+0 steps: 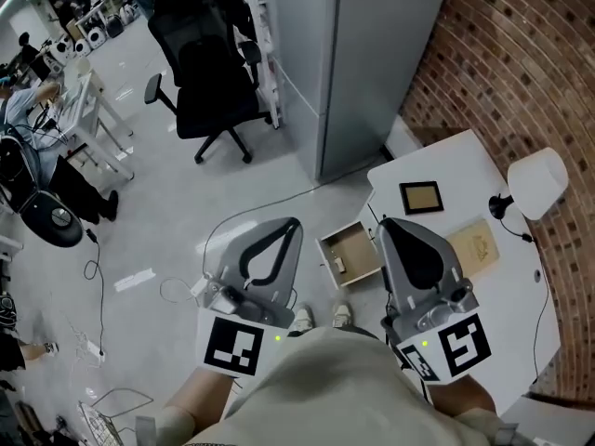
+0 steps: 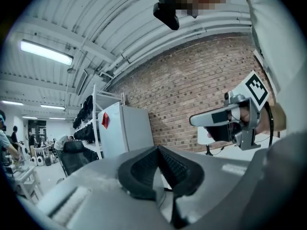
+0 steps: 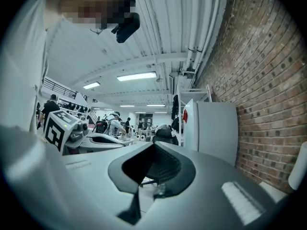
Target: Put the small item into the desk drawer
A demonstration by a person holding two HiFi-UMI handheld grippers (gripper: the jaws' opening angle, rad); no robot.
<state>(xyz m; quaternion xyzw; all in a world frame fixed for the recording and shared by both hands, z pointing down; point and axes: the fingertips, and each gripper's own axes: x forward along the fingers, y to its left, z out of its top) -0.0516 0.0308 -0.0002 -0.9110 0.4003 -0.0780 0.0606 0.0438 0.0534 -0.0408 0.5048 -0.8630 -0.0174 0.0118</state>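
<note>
The wooden desk drawer stands pulled out from the white desk, below and between my two grippers. A small pale item lies on the drawer's floor. My left gripper hangs over the floor left of the drawer, its jaws shut with nothing between them. My right gripper sits over the desk's left edge beside the drawer, also shut and empty. Both point level, away from the desk. The tips meet in the left gripper view and in the right gripper view.
On the desk lie a dark picture frame and a tan board, with a white lamp at the right. A brick wall and a grey cabinet stand behind. A black office chair and cables occupy the floor.
</note>
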